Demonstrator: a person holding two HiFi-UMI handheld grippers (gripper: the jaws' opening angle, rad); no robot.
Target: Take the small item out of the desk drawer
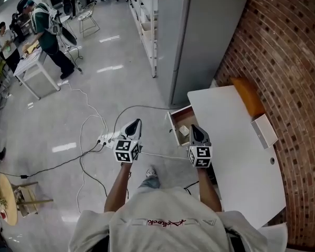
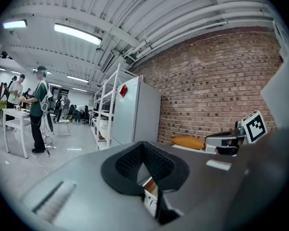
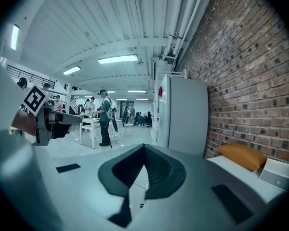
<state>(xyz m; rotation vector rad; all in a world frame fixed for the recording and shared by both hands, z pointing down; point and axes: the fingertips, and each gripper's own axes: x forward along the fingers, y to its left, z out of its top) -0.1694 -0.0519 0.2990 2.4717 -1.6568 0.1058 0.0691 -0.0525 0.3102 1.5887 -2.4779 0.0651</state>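
Observation:
The white desk [image 1: 236, 146] stands against a brick wall, and its drawer [image 1: 173, 124] is pulled open toward the left. A small pale item [image 1: 184, 130] lies inside the drawer. My right gripper [image 1: 193, 126] hovers just right of that item, at the desk's edge, its jaws shut and empty [image 3: 144, 170]. My left gripper [image 1: 138, 122] hangs over the floor to the left of the drawer, apart from it. Its jaws also meet at a point with nothing held [image 2: 144, 165]. Each gripper shows in the other's view as a marker cube.
An orange cushion [image 1: 248, 96] and a white box [image 1: 264, 130] lie on the desk by the wall. A tall grey cabinet [image 1: 199, 35] stands beyond the drawer. A power strip [image 1: 106, 139] with cables lies on the floor. People stand at a table [image 1: 34, 72] far left.

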